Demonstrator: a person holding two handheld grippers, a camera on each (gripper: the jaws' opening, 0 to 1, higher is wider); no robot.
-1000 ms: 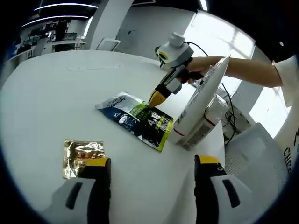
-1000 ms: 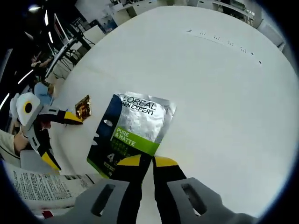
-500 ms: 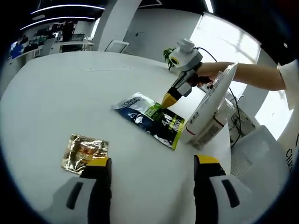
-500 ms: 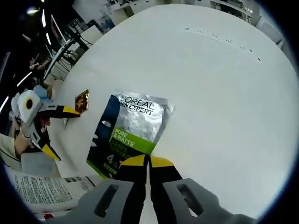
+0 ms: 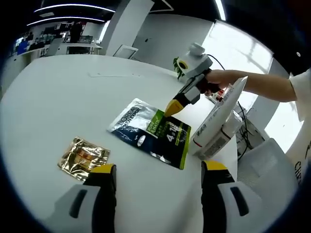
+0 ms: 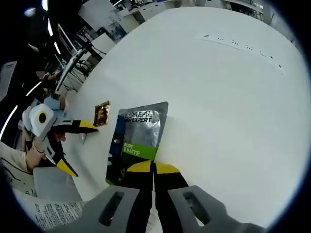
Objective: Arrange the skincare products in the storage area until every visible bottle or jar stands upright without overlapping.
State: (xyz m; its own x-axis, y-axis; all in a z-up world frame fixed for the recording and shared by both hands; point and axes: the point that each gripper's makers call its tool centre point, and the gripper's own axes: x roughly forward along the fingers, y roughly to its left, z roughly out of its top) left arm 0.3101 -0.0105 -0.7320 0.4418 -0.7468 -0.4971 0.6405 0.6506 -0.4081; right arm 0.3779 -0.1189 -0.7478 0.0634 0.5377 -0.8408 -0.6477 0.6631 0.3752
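A silver, blue and green L'Oreal sachet (image 5: 150, 130) (image 6: 137, 138) lies on the round white table (image 5: 58, 97). My right gripper (image 6: 153, 168) (image 5: 173, 108) is shut on the sachet's green end. A small gold foil sachet (image 5: 82, 155) (image 6: 102, 112) lies flat just beyond my left gripper (image 5: 158, 170). The left gripper is open with nothing between its fingers, and in the right gripper view the left gripper (image 6: 73, 127) points at the gold sachet.
A large white printed pack (image 5: 218, 119) (image 6: 60, 213) leans over a white bottle with a red band (image 5: 229, 125) at the table's edge, right beside the sachet. A person's arm (image 5: 257, 82) holds the right gripper. Office desks and a chair stand beyond the table.
My right gripper's jaws went from slightly apart to shut on the sachet's green end. The sachet has turned and shifted away from the white pack. My left gripper stays open near the gold sachet.
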